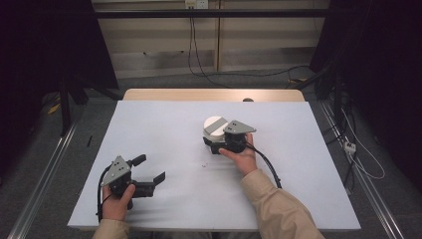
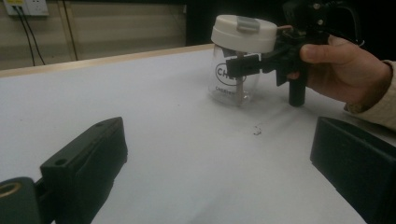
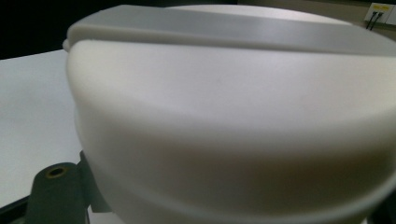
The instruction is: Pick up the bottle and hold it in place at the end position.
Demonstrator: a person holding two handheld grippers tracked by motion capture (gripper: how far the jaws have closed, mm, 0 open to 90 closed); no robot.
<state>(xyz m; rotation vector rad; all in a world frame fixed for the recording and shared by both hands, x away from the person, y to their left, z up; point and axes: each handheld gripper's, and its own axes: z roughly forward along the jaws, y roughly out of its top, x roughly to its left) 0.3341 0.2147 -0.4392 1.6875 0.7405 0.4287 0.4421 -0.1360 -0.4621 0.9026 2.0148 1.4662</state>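
Now the right gripper's point(image 1: 219, 142) fingers clamp the clear jar point(image 2: 232, 77), while the left gripper's point(image 1: 148, 169) fingers gape wide, empty.

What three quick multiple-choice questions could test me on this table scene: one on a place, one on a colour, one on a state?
1. Where does the jar stand?
A. on the white table top
B. on the floor
C. on a shelf

2. What colour is the jar's lid?
A. red
B. white
C. black

3. How do the left tongs stand?
A. shut on the jar
B. shut on a cable
C. open, with nothing between them

Answers:
1 A: the left gripper view shows the jar's base resting on the table.
2 B: the lid looks white in the high view and in both gripper views.
3 C: their two jaws stand wide apart over bare table, while the right tongs grip the jar just under its lid.
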